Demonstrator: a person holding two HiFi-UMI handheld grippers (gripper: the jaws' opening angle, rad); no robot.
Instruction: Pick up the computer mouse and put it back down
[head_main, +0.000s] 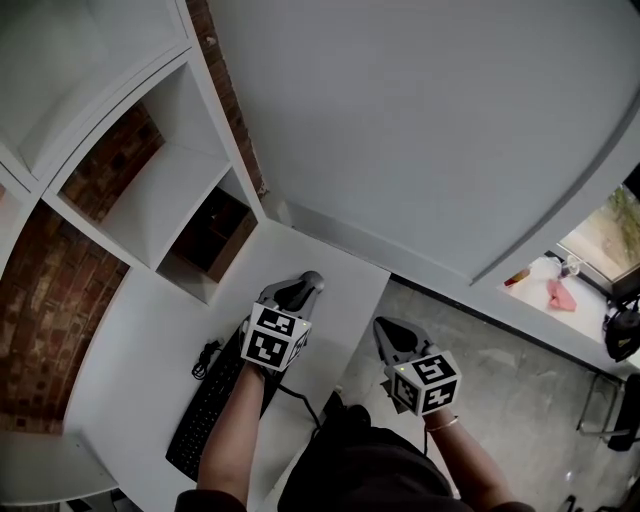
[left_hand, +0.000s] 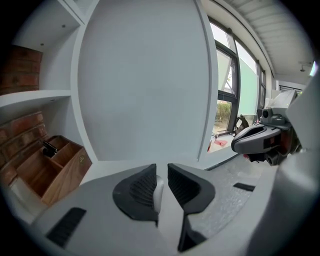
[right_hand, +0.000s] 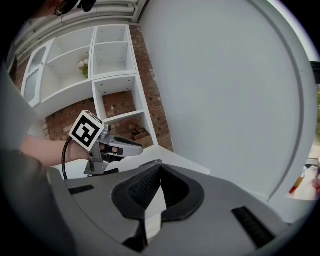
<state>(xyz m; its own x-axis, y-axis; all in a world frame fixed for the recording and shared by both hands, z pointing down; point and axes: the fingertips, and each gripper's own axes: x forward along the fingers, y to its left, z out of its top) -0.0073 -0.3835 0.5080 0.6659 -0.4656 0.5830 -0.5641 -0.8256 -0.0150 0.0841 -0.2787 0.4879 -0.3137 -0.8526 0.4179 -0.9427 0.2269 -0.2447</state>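
My left gripper (head_main: 308, 284) hangs above the white desk (head_main: 130, 340), just past the keyboard's far end. Its jaws (left_hand: 161, 175) stand close together with a narrow gap, and I see nothing gripped between them. The right gripper view shows it from the side (right_hand: 134, 148), also empty. Below it, a low grey rounded shape (right_hand: 150, 163) lies on the desk; it looks like the computer mouse. The head view hides it under the left gripper. My right gripper (head_main: 386, 326) hovers off the desk's right edge, its pads (right_hand: 159, 172) meeting and holding nothing.
A black keyboard (head_main: 205, 405) with a coiled cable (head_main: 207, 355) lies on the desk's near side. A wooden organiser box (left_hand: 50, 167) sits in the lowest shelf bay (head_main: 215, 235). White shelves and brick wall rise on the left, and grey floor (head_main: 500, 360) lies right of the desk.
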